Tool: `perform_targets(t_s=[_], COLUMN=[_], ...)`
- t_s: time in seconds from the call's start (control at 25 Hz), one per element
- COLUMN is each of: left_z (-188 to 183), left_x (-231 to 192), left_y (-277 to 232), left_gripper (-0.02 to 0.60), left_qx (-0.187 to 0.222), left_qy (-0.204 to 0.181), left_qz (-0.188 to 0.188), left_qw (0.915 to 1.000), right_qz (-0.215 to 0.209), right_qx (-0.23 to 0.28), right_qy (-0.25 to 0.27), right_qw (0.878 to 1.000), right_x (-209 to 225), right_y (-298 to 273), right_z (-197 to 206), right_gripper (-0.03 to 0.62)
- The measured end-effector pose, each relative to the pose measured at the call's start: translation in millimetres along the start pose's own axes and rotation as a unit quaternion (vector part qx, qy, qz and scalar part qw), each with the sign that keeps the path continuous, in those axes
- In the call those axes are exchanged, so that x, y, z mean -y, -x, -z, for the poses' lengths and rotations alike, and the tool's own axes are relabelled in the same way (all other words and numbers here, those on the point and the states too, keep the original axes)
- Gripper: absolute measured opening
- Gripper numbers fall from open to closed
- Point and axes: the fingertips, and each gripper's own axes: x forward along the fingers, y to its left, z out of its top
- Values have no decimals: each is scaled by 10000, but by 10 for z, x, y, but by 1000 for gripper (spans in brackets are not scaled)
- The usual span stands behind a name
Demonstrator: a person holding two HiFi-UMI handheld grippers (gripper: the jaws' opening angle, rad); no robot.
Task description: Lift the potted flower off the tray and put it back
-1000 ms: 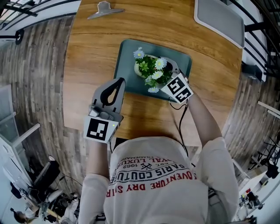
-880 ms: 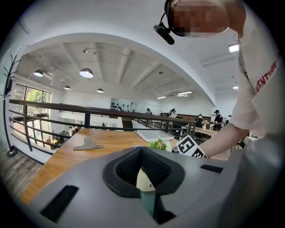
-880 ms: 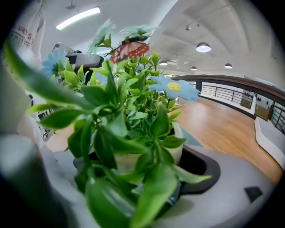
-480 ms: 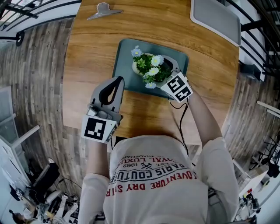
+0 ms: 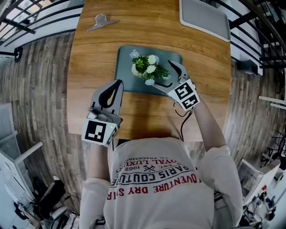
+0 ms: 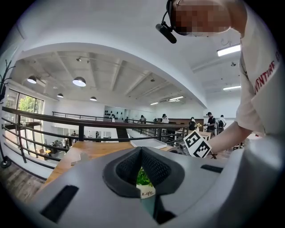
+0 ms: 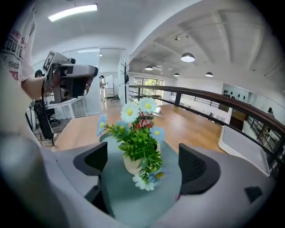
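The potted flower (image 5: 144, 69), a cream pot with green leaves and white and blue blooms, stands upright on the teal tray (image 5: 126, 80). My right gripper (image 5: 164, 74) is open just right of the pot, with nothing between its jaws. In the right gripper view the potted flower (image 7: 136, 147) stands just beyond the open right gripper (image 7: 144, 164), on the tray (image 7: 133, 196). My left gripper (image 5: 117, 86) is shut and empty, over the wood at the tray's near left corner. In the left gripper view the left gripper (image 6: 141, 153) frames the pot (image 6: 146, 191).
The round wooden table (image 5: 89, 58) carries a metal clip (image 5: 102, 21) at the far left and a pale grey board (image 5: 203, 17) at the far right. A black railing (image 5: 27, 13) runs beyond the table. The person's torso fills the near edge.
My right gripper has opened and drawn back from the pot, which now stands free on the tray. The left gripper has stayed in place.
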Motion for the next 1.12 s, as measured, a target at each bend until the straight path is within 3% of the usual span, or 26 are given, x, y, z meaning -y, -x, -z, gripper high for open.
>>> perform_targets(t_s=[0.28, 0.44, 0.48, 0.56, 0.64, 0.76, 0.84, 1.12], left_z=[-205, -313, -329, -351, -371, -418, -456, -531], left_x=[22, 62, 84, 124, 149, 155, 150, 145], left_y=[223, 339, 361, 410, 469, 560, 620, 828], left_gripper=[12, 12, 12, 12, 12, 12, 12, 12], left_qx=[144, 233, 249, 266, 285, 344, 407, 556], left_qy=[-246, -400, -436, -501, -535, -604, -633, -749], left_qz=[288, 440, 492, 580, 637, 726, 760, 774], left_qw=[9992, 9980, 9975, 9967, 9961, 9949, 9943, 9926], right_qz=[709, 1257, 1476, 1940, 2175, 2585, 2846, 3111], right_qx=[461, 973, 1122, 1385, 1535, 1637, 1691, 2035], right_qy=[-393, -1036, -1215, -1469, -1613, -1573, -1500, -1275], right_qw=[9956, 9818, 9751, 9600, 9503, 9389, 9316, 9195], right_x=[-134, -199, -187, -149, -160, -205, -246, -483], right_y=[543, 942, 1061, 1287, 1436, 1620, 1728, 1959], right_z=[-377, -590, -627, -677, -720, -794, -837, -1022], right_gripper=[506, 489, 438, 209, 196, 83, 44, 29])
